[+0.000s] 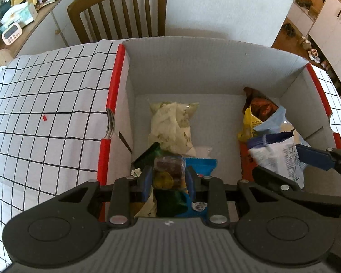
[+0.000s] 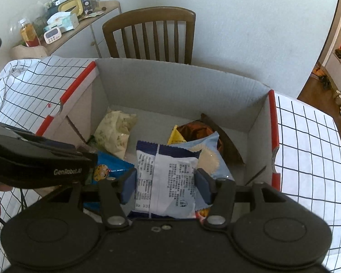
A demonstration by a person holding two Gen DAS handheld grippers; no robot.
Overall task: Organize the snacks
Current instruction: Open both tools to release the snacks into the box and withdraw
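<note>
Checked cloth (image 1: pixel 45 118) is covering the table; a wooden chair (image 1: pixel 120 13) is standing at 12 o'clock behind an open box (image 1: pixel 193 68) with red edges.

1. At 9 o'clock in the box, the left gripper (image 1: pixel 169 179) is pointing steeply down, its blue pads clamping a clear packet (image 1: pixel 169 170) of dark and yellow pieces. Under it a blue bag (image 1: pixel 202 166) is lying on the floor of the box.
2. At 12 o'clock from the packet, a pale bag (image 1: pixel 172 125) is lying flat.
3. At 3 o'clock, the right gripper (image 2: pixel 166 185) is holding its fingers partly apart on either side of a white-and-blue bag (image 2: pixel 168 177); whether the pads are pressing it cannot be told. This bag is sitting on a light-blue bag (image 2: pixel 206 150), a yellow bag (image 2: pixel 176 136) and a brown bag (image 2: pixel 200 127) stacked against the right wall.
</note>
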